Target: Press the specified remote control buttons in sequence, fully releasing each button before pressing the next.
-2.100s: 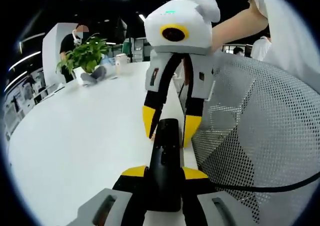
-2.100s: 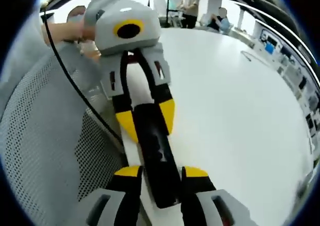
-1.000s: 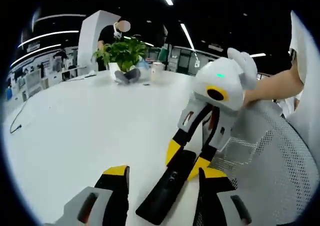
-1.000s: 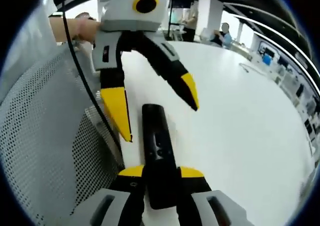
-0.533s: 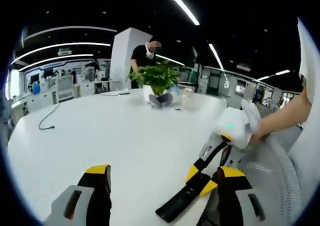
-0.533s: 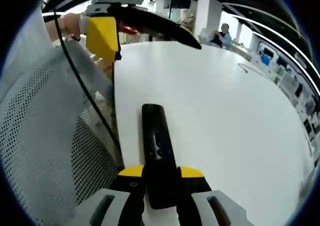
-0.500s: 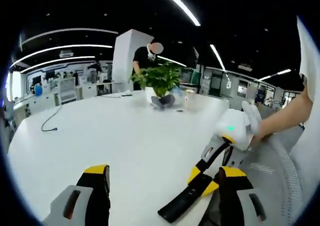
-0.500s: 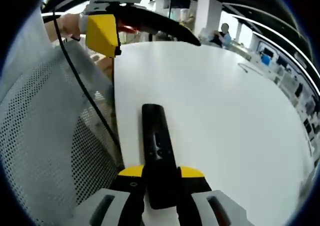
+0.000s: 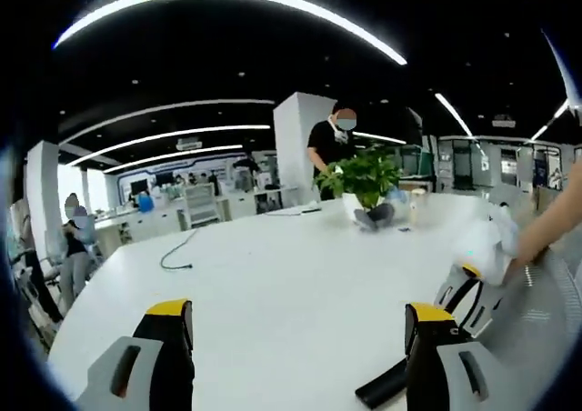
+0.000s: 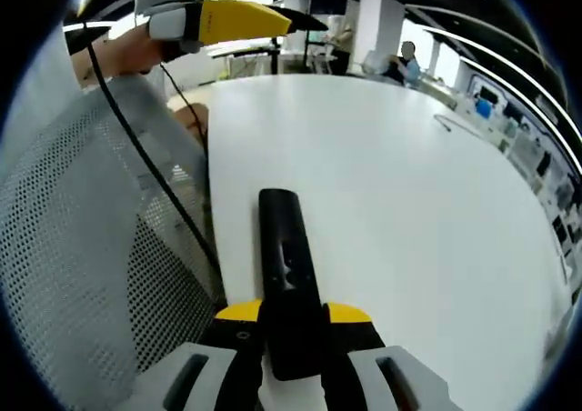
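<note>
Two grippers: left gripper [image 9: 296, 329] and right gripper [image 10: 294, 315], each held by a person over a white bench [image 10: 409, 202].
Change, left: since two seconds ago it has let go of the remote [image 10: 284, 265] and lifted away; its view now looks out across the bench and room, where before the remote sat between its fingers.
Change, right: it stays as before, clamped on the remote's near end, with the remote in the same spot between its fingers.
Left pose: fingers [image 9: 173, 315] spread wide, nothing between them; seen from the right gripper view it is raised high beyond the remote's far end, turned roughly level, with the person's hand behind it.
Right pose: fingers [image 10: 238, 313] closed tight on both sides of the remote's near end, pointing along its length; in the left gripper view it appears blurred just past the left gripper's right finger, a forearm behind it.
Remote: black, long and slim, lying flat on the bench near its edge, running straight out from between the right fingers; small buttons show along its middle, too small to read.
Beside: mesh chair back [image 10: 82, 247] off the left of the right fingers, a dark cable [image 10: 155, 184] across it.
Beyond: plant [image 9: 366, 179] far ahead of the left fingers.
</note>
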`<state>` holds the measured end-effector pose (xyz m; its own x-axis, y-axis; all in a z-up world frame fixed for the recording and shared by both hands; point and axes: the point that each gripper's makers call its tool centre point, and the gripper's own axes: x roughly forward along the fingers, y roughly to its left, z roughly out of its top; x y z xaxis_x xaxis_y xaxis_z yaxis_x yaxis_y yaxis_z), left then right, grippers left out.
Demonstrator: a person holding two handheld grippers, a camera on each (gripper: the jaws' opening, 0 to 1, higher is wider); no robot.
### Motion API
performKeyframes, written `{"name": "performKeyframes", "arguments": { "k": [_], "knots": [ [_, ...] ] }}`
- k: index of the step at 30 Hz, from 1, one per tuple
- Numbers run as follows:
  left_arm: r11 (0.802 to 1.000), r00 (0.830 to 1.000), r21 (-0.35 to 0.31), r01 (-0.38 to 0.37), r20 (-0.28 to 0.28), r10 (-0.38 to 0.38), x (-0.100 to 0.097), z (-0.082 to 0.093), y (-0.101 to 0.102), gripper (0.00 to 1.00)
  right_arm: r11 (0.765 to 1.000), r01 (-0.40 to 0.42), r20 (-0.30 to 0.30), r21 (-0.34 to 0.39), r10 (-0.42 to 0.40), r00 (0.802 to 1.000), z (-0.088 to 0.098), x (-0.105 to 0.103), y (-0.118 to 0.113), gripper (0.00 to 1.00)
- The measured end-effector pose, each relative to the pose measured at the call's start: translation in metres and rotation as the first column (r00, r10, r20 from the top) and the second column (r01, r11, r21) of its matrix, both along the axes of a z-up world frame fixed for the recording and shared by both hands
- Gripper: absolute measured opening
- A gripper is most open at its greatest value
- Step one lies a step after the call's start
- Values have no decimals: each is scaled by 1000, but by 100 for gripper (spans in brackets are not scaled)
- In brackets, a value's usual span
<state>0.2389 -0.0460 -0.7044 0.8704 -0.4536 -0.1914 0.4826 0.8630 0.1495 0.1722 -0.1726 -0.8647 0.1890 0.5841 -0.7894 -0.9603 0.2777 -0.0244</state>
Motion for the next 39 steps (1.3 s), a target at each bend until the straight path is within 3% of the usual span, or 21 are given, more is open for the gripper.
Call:
{"name": "performKeyframes", "arguments": {
  "k": [3,7,8,12,14,15,20,25,39],
  "knots": [
    [998,997,51,-31,72,28,-9,9,3,100,1000,-5,-20,-22,5,1000,0,0,0,21],
    [999,989,27,-29,145,25,-19,19,0,100,998,-29,-36,-49,27,999,0,1,1,21],
    [999,981,28,-33,191,27,-16,28,0,100,998,-31,-41,-48,29,999,1,1,0,20],
    [999,984,-17,-40,175,43,-15,27,4,100,997,-48,-54,-61,45,997,1,3,0,20],
    [998,987,-30,-55,149,59,-12,24,9,100,995,-61,-49,-75,58,997,0,5,0,20],
    [996,993,-71,-58,101,65,-12,18,10,99,994,-69,-45,-83,65,997,0,7,1,20],
    [989,986,-138,-58,145,78,-13,31,15,97,990,-88,-35,-107,85,996,-1,23,3,20],
    [995,987,-84,-62,140,74,-13,25,11,97,990,-91,-35,-108,88,996,-1,39,5,20],
    [998,989,-47,-37,140,43,-15,23,6,94,989,-81,-38,-121,77,996,0,101,5,20]
  ]
}}
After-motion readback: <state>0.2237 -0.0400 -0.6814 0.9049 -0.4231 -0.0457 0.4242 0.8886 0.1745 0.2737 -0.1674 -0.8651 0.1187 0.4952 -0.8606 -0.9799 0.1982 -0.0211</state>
